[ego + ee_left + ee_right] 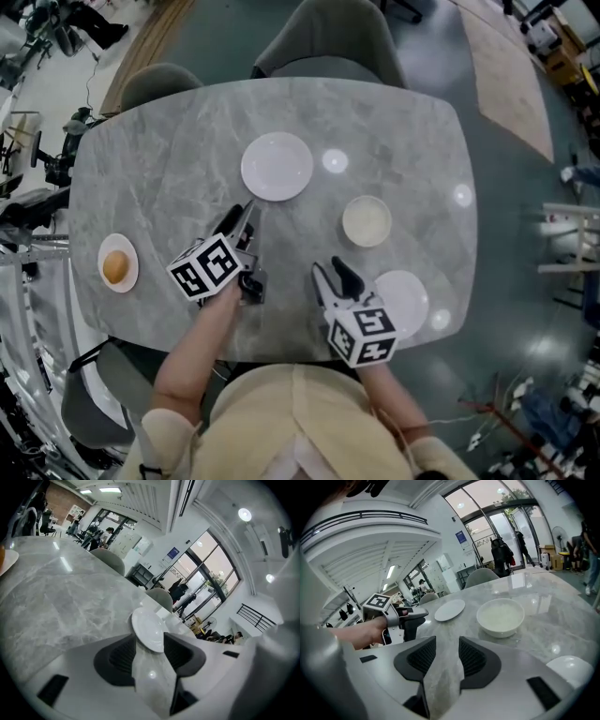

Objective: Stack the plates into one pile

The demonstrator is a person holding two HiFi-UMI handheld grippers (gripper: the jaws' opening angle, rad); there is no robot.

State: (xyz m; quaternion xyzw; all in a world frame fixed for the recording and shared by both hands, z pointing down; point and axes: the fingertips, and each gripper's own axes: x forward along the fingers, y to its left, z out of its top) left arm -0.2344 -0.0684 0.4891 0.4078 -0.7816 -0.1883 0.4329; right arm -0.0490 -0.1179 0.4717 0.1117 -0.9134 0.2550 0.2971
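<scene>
A large white plate [277, 166] lies at the table's far middle. A cream bowl [367, 221] sits to its right, and a second white plate [403, 298] rests near the front right. My left gripper [242, 217] is open just short of the large plate [148, 629], which shows ahead between the jaws, untouched. My right gripper [333, 275] is open too and holds nothing; it hovers left of the near plate [569, 670]. In the right gripper view [446, 651] the bowl [500, 616] and the far plate [450, 610] lie ahead.
A small plate with an orange bun [118, 263] sits at the table's left edge. The grey marble table [169, 159] has rounded corners. Two grey chairs [333, 42] stand at its far side. Racks and cables crowd the floor on the left.
</scene>
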